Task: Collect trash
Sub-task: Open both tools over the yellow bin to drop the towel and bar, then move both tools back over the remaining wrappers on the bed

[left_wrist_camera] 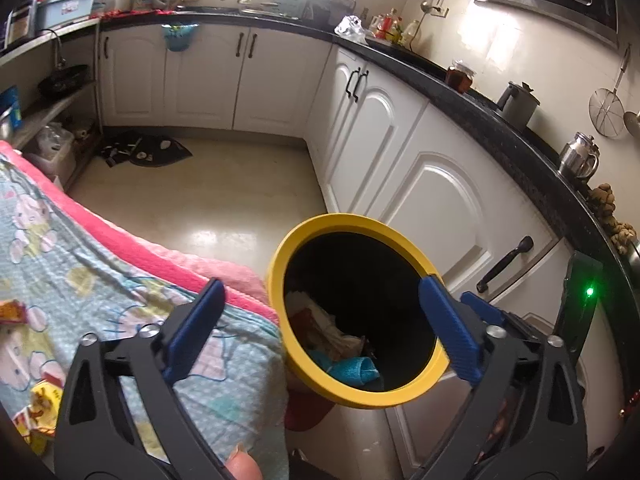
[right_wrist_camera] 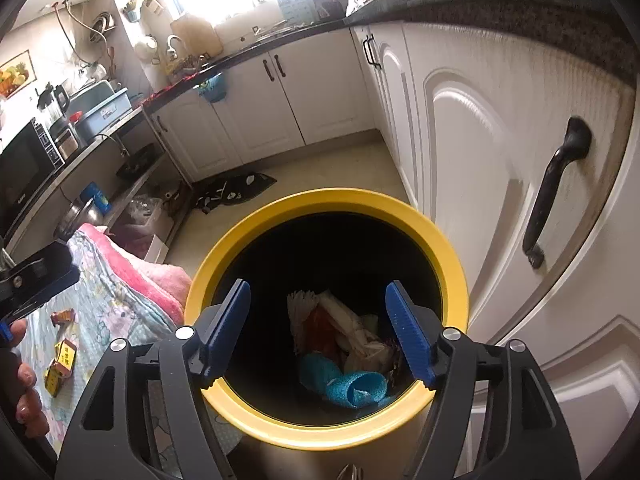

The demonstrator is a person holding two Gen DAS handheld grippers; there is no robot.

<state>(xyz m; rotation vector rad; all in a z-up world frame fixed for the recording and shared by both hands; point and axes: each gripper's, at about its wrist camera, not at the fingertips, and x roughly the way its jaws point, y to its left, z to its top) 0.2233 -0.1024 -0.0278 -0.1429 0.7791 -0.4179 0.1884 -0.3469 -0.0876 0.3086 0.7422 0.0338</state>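
A bin with a yellow rim stands on the floor beside a cloth-covered table. Inside lie a blue mesh cloth, crumpled paper and wrappers. My right gripper is open and empty right above the bin's mouth. My left gripper is open and empty, over the table's corner and the bin's rim. Small yellow and orange wrappers lie on the patterned cloth; one also shows at the left edge of the left wrist view.
White cabinets with black handles stand close on the right under a dark counter. A dark mat lies on the floor at the far corner. Shelves with a microwave are on the left.
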